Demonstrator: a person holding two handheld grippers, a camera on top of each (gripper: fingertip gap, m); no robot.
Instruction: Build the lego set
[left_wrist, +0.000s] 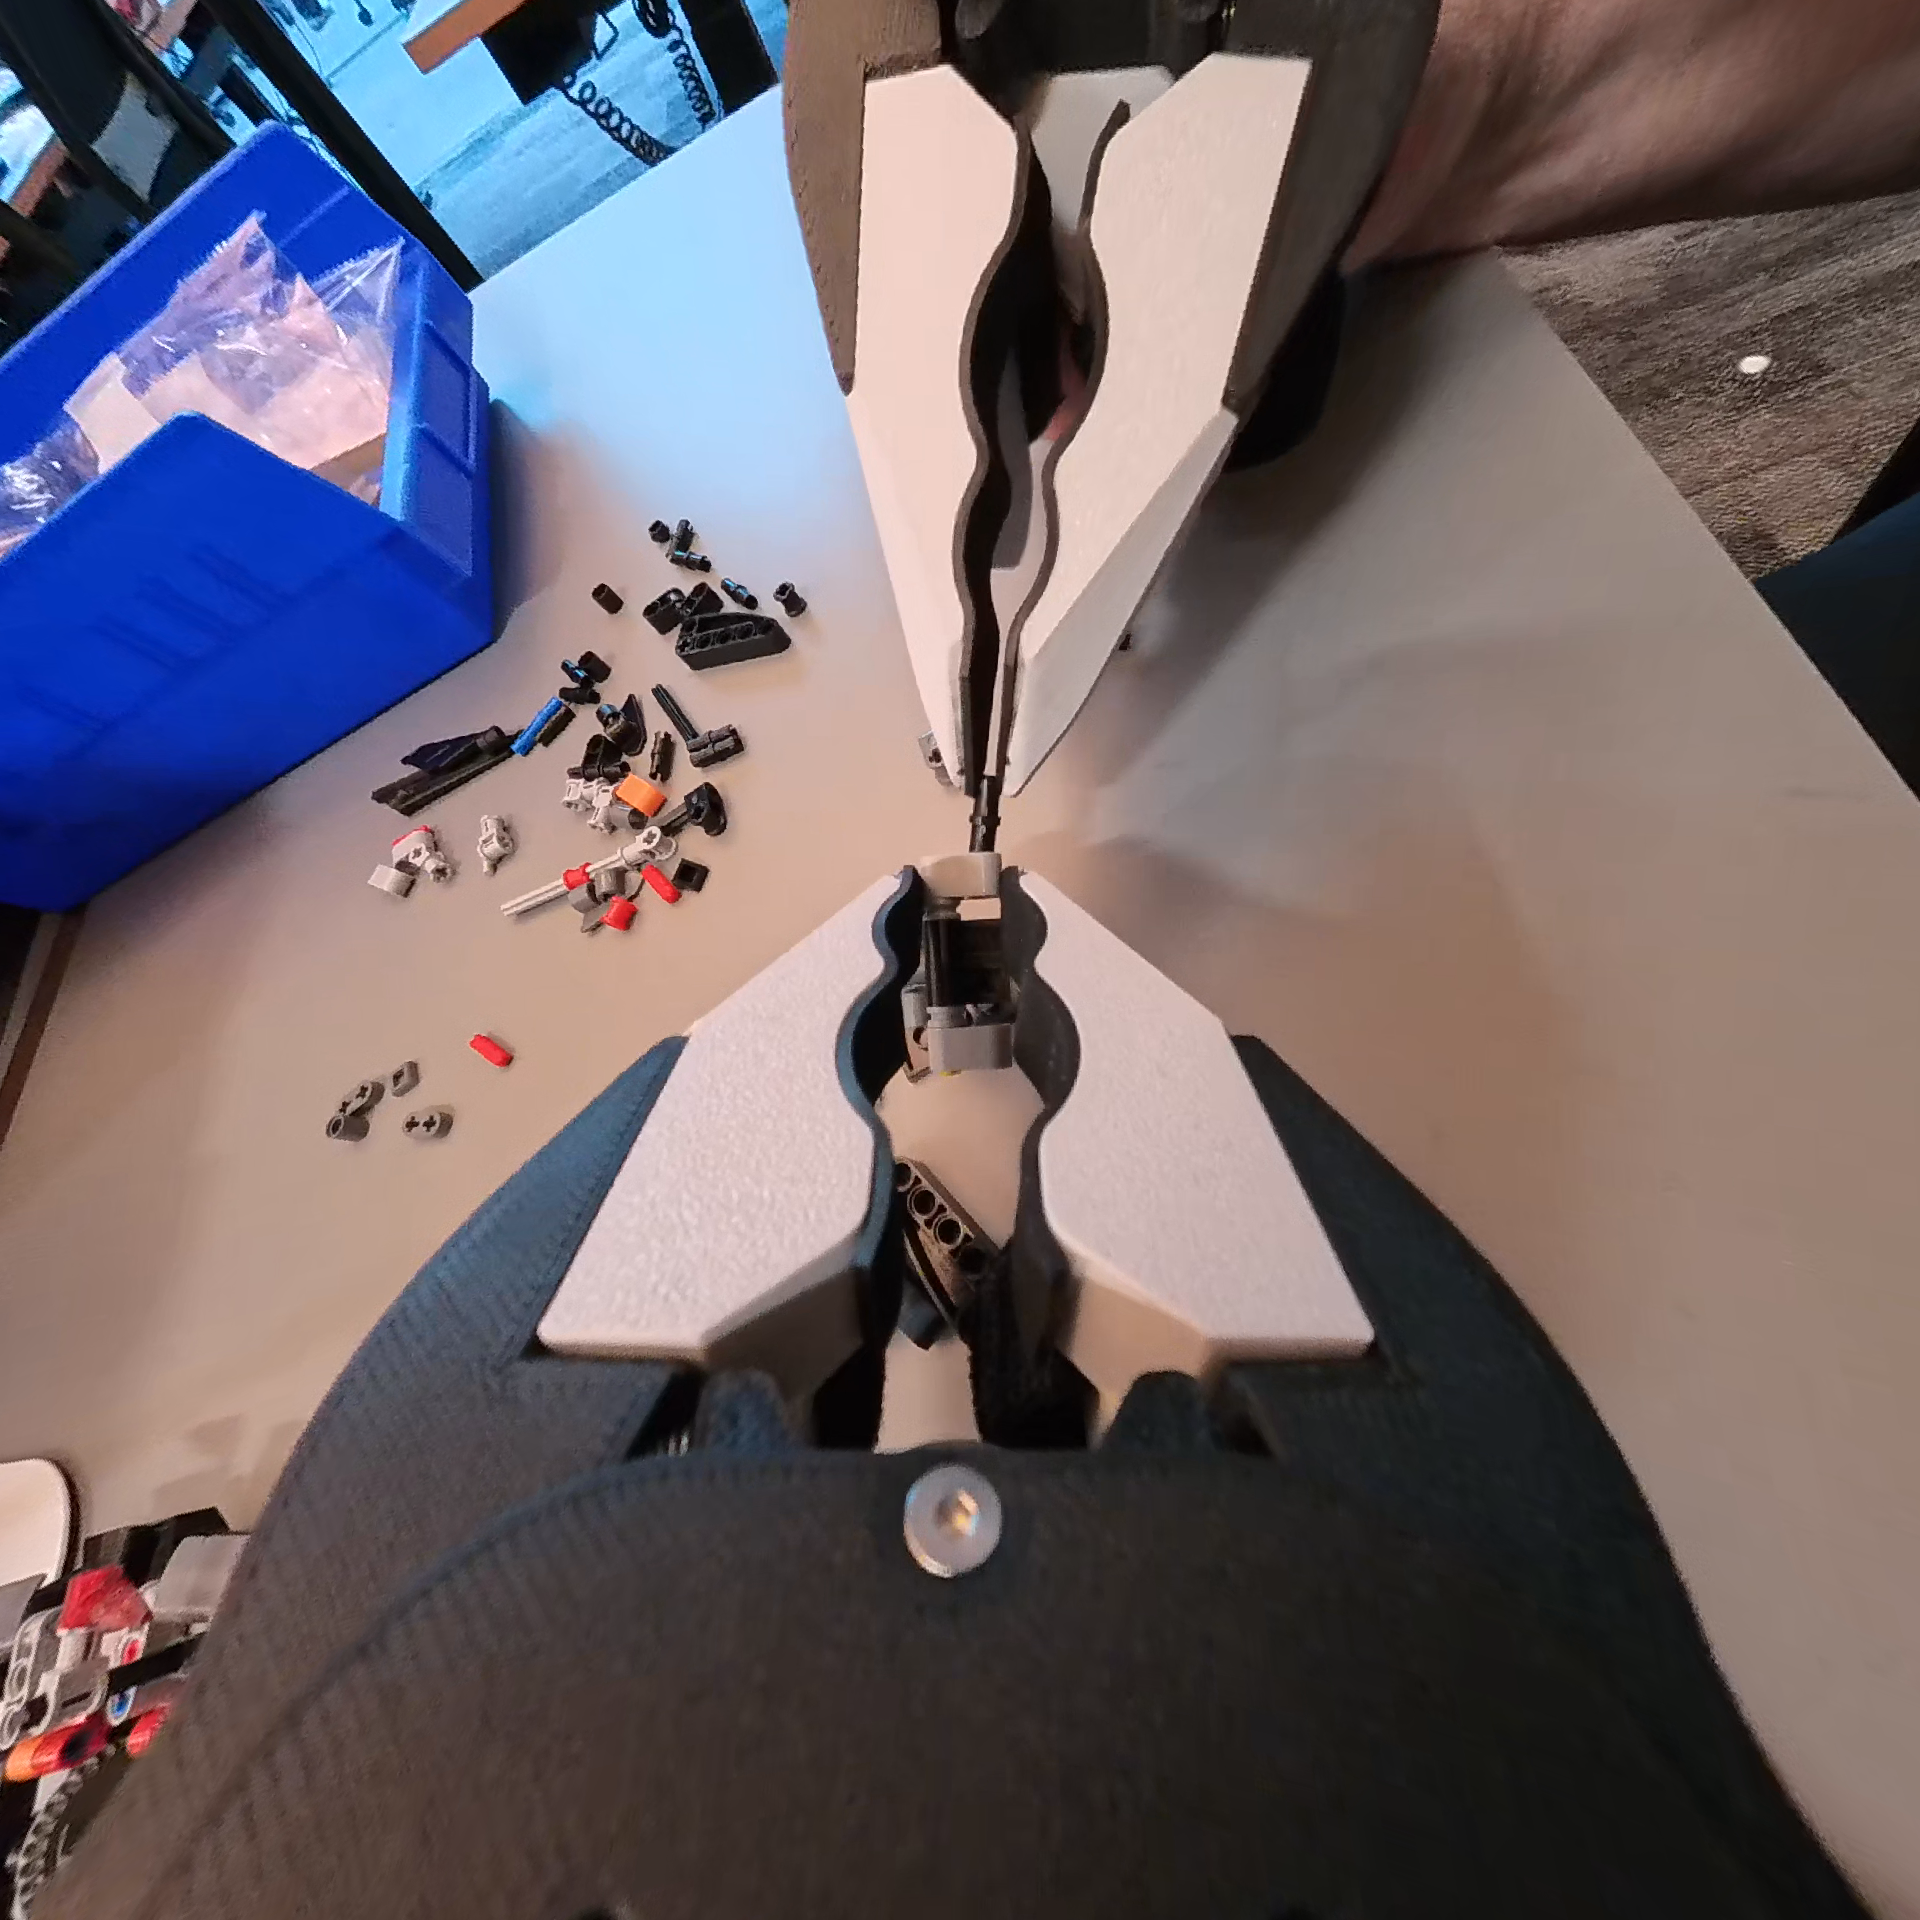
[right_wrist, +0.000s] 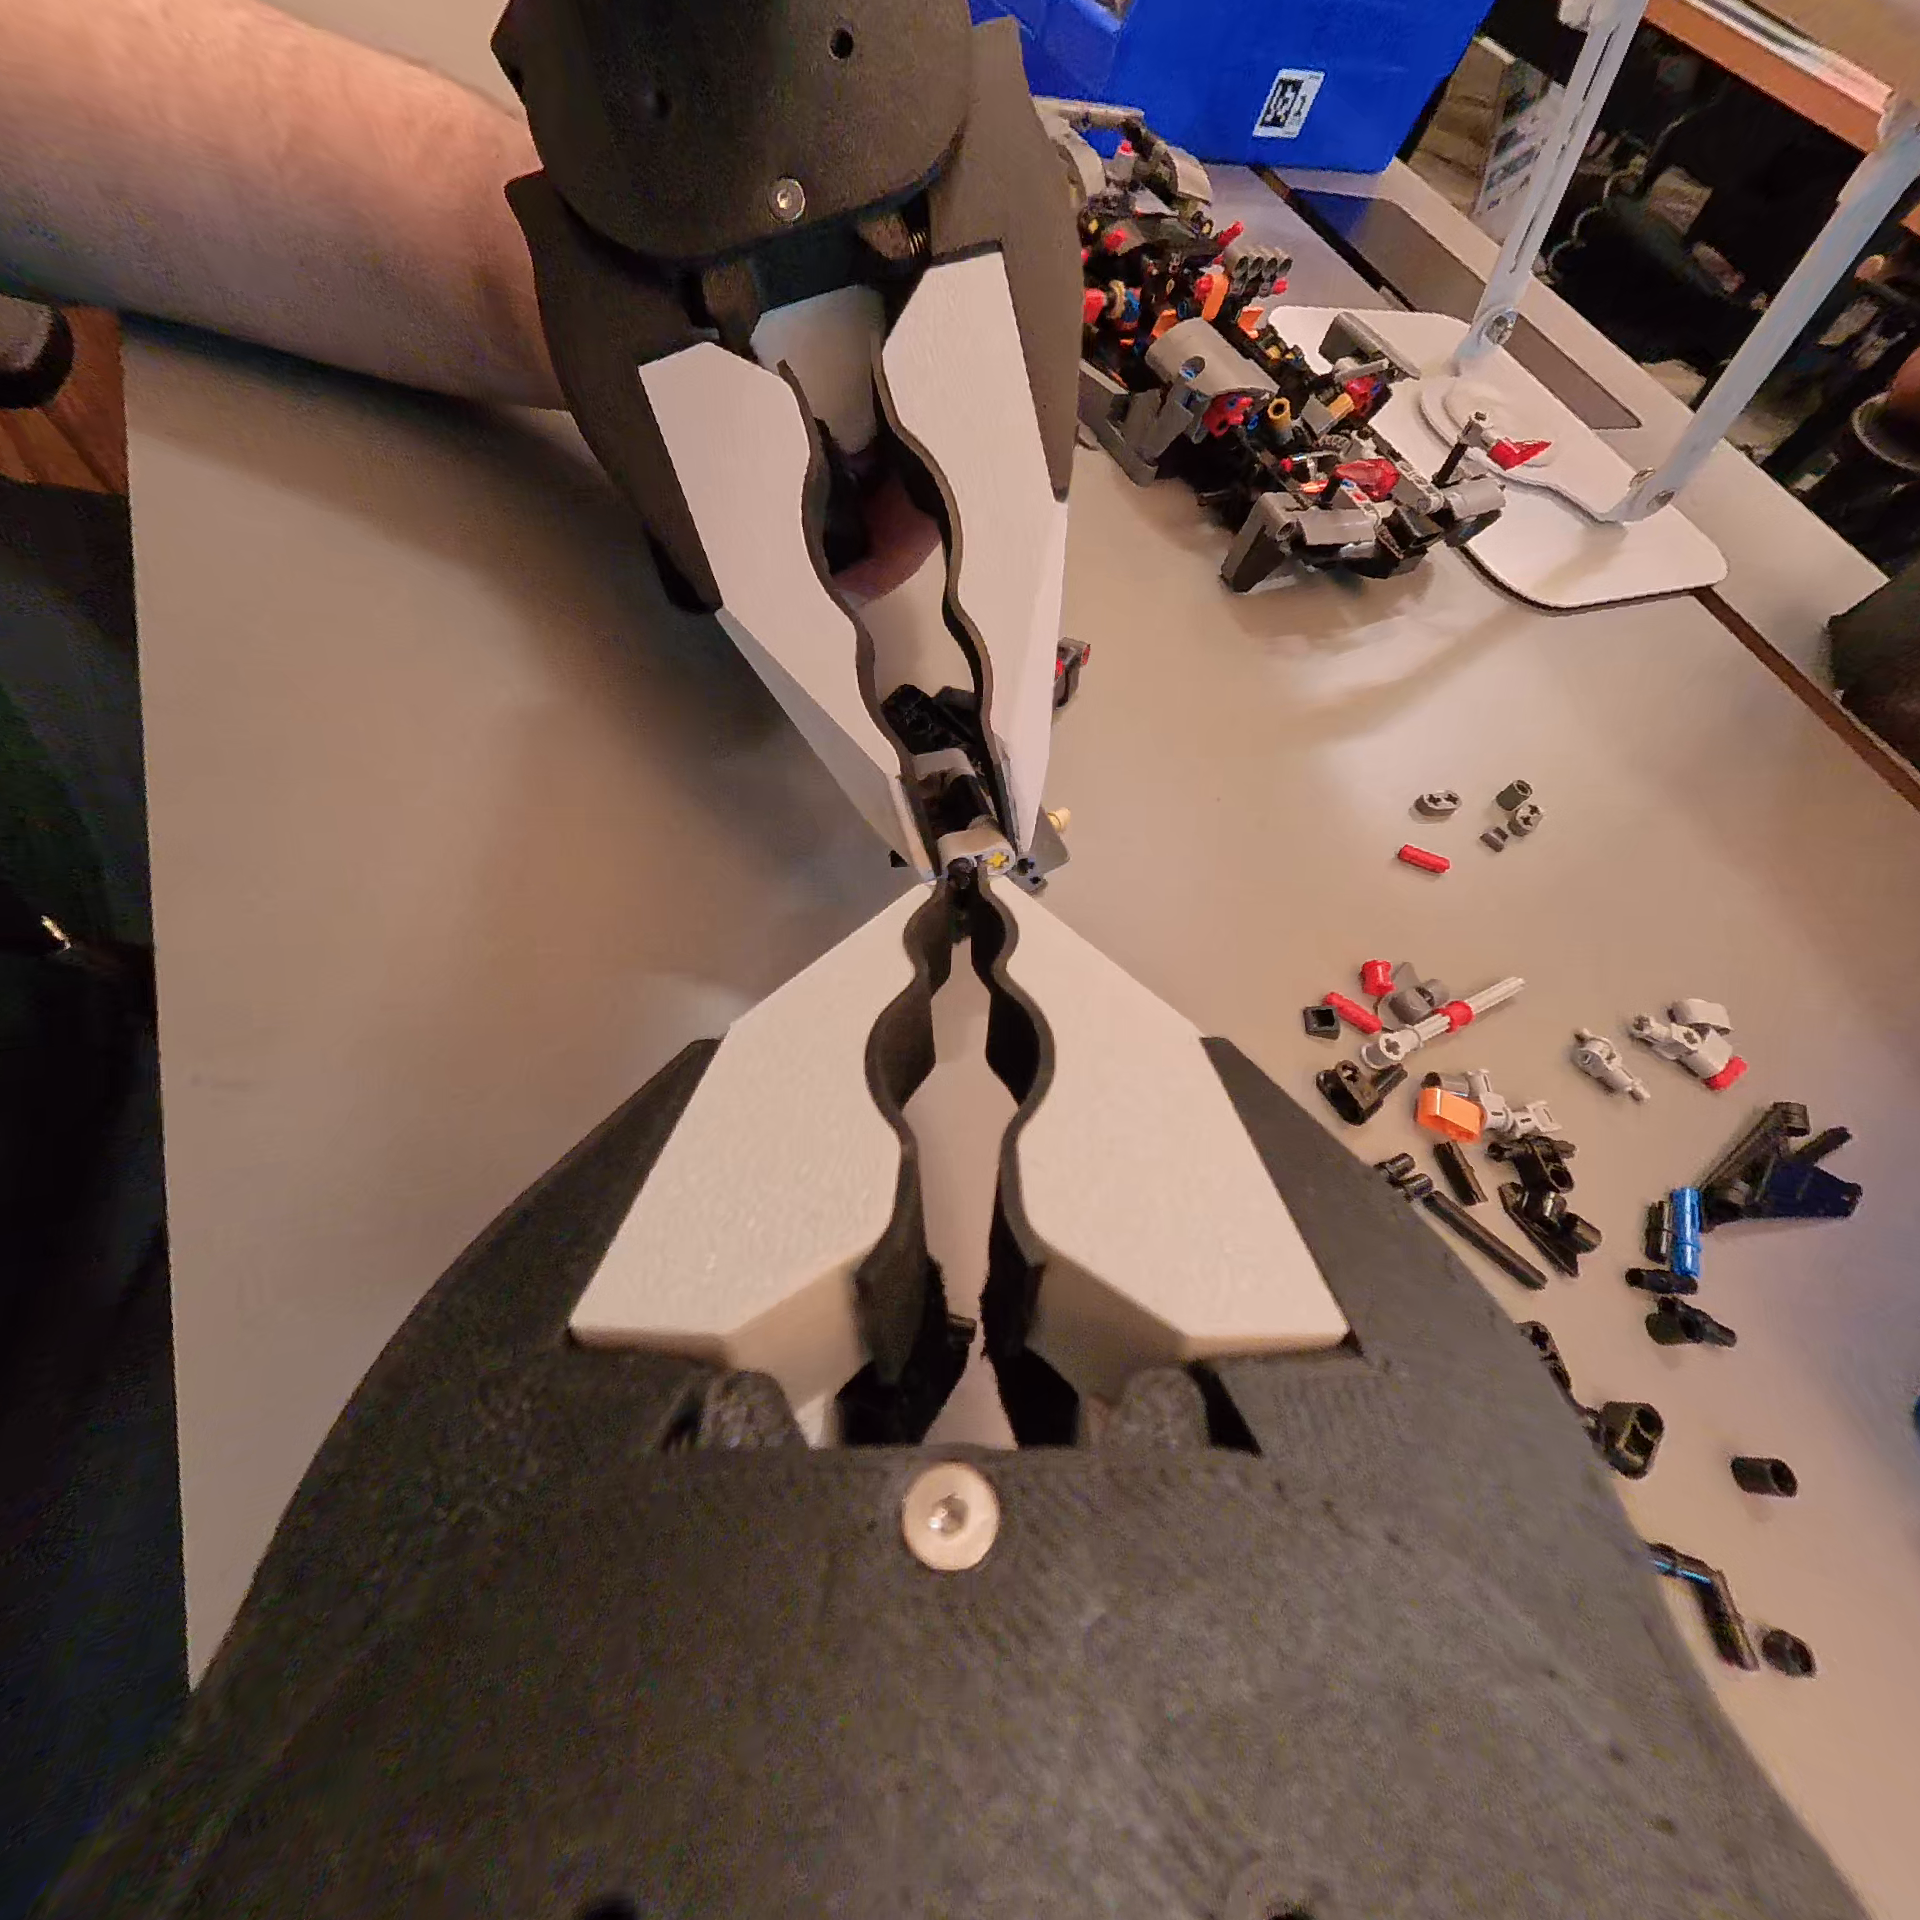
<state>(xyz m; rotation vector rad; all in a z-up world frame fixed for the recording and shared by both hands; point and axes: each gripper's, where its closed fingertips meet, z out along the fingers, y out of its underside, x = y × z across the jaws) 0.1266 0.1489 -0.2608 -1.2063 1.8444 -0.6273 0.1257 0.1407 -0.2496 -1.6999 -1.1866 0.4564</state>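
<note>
Left gripper (left_wrist: 961, 883) pinches a small grey-and-black lego sub-assembly (left_wrist: 961, 977) between its fingertips, part projecting toward 12 o'clock. Right gripper (right_wrist: 961, 904) is pressed together on a thin black pin (left_wrist: 982, 805), tip to tip with the left, pin end meeting the sub-assembly's grey cap. Loose lego pieces (left_wrist: 623, 790) lie scattered on the table (left_wrist: 1351, 935) at 10 o'clock of the left gripper. Blue bin (left_wrist: 229, 644) with plastic bags sits beyond. Larger lego build (right_wrist: 1278, 416) stands at 1 o'clock in the right wrist view.
</note>
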